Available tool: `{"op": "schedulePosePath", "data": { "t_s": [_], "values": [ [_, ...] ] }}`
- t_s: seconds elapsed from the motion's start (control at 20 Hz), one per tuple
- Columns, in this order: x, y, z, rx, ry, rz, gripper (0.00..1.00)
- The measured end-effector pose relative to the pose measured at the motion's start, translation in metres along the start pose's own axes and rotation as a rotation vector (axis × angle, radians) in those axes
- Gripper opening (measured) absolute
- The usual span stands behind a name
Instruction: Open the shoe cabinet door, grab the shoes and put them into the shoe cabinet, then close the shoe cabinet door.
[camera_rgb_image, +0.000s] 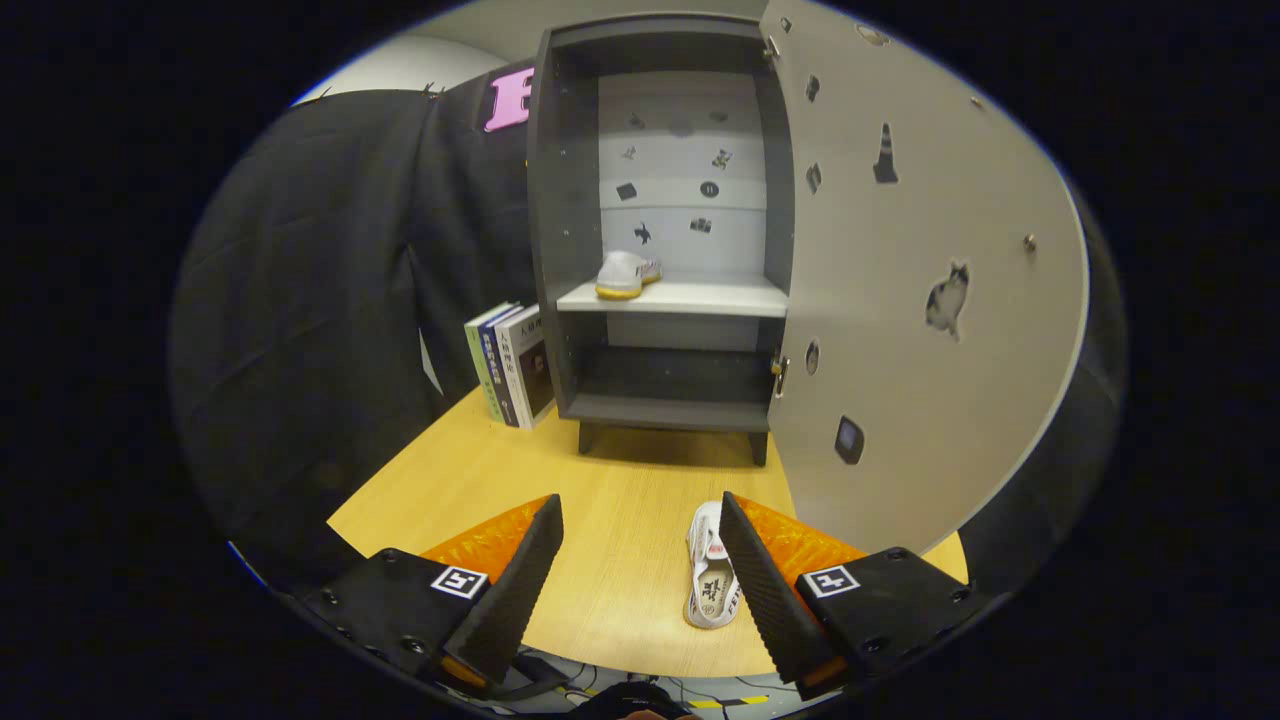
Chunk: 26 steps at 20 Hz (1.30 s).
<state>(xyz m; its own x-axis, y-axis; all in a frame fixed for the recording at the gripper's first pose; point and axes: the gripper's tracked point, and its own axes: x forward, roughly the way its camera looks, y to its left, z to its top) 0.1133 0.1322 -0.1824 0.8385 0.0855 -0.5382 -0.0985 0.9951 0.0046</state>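
Observation:
The dark grey shoe cabinet (560, 250) stands on the wooden table beyond my fingers, its pale door (930, 300) swung wide open to the right. One white shoe with a yellow sole (625, 274) sits on the cabinet's pale middle shelf (700, 297). A second white shoe (708, 568) lies on the table, sole side up, just inside my right finger and partly hidden by it. My gripper (640, 515) is open, with nothing between the fingers but bare table.
Three upright books (512, 365) lean against the cabinet's left side. The wooden table (480, 480) ends close below my fingers, with cables on the floor beneath. Black cloth walls the left side.

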Motion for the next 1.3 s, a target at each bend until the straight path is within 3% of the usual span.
{"op": "schedulePosePath", "data": {
  "t_s": [0.4,0.7,1.1,1.3],
  "values": [
    [0.081,-0.013,-0.088,0.058,0.270,0.023,0.98],
    [0.131,-0.037,-0.148,0.049,0.439,-0.035,0.98],
    [0.189,-0.054,-0.173,0.045,0.484,-0.111,0.98],
    [0.206,-0.061,-0.168,0.013,0.466,-0.138,0.75]
  ]
}}
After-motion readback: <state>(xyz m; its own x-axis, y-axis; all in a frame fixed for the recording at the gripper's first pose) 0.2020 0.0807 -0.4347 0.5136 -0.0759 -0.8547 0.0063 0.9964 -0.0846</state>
